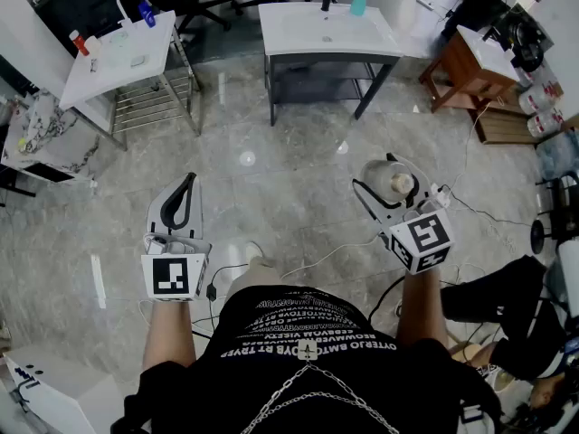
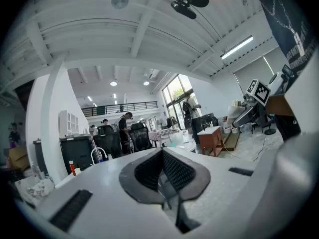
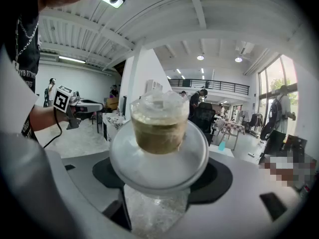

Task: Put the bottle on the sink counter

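A clear, wide-bodied bottle (image 1: 394,182) with a tan cap is held over the marble floor, and my right gripper (image 1: 391,188) is shut on it. In the right gripper view the bottle (image 3: 158,133) fills the middle, cap end pointing away, its body wedged between the dark pads (image 3: 219,180). My left gripper (image 1: 185,188) hovers at the left with its jaws shut and nothing in them; its ribbed pads (image 2: 172,171) meet at their tips. The white sink counter (image 1: 298,30) on a dark frame stands across the floor, straight ahead.
A teal bottle (image 1: 359,4) and a tap stand at the sink counter's far edge. A white table with a faucet (image 1: 118,57) is at the back left, a wooden table (image 1: 470,61) at the back right. Cables (image 1: 317,256) trail on the floor. Another person's leg (image 1: 507,306) is at the right.
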Motion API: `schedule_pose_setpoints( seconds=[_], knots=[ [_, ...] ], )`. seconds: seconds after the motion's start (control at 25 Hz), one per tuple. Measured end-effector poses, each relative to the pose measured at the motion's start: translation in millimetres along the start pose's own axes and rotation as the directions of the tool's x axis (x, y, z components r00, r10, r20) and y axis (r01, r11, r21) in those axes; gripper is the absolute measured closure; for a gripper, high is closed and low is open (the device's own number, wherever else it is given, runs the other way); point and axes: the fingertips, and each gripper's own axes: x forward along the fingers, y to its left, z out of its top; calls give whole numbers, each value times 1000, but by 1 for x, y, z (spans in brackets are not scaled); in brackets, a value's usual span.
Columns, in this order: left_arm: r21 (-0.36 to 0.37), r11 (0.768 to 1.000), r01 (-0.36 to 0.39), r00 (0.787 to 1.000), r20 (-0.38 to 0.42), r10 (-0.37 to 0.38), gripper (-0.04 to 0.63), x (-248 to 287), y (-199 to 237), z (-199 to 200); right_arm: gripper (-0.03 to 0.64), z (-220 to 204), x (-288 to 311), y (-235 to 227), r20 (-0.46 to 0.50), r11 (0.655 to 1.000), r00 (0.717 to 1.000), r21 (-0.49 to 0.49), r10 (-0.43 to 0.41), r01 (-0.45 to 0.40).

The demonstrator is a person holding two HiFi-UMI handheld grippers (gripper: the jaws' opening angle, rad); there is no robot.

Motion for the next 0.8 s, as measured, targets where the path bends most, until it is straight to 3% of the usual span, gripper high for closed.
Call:
schedule_pose_setpoints(
  seconds=[0.36, 0.52, 0.8],
  knots=[
    [-58, 998, 19, 999, -33, -21, 589, -76, -115, 6, 284, -47, -106, 21, -28, 996, 997, 46, 78, -77],
    [-32, 999, -4, 999, -54, 2, 589, -92, -114, 4, 284, -49, -113, 24, 2, 995, 996, 57, 84, -84],
    [-17, 1000, 17, 1000, 25, -16, 589, -45, -89, 19, 284, -21, -65, 14, 58, 995, 995, 65, 76, -79]
  ],
)
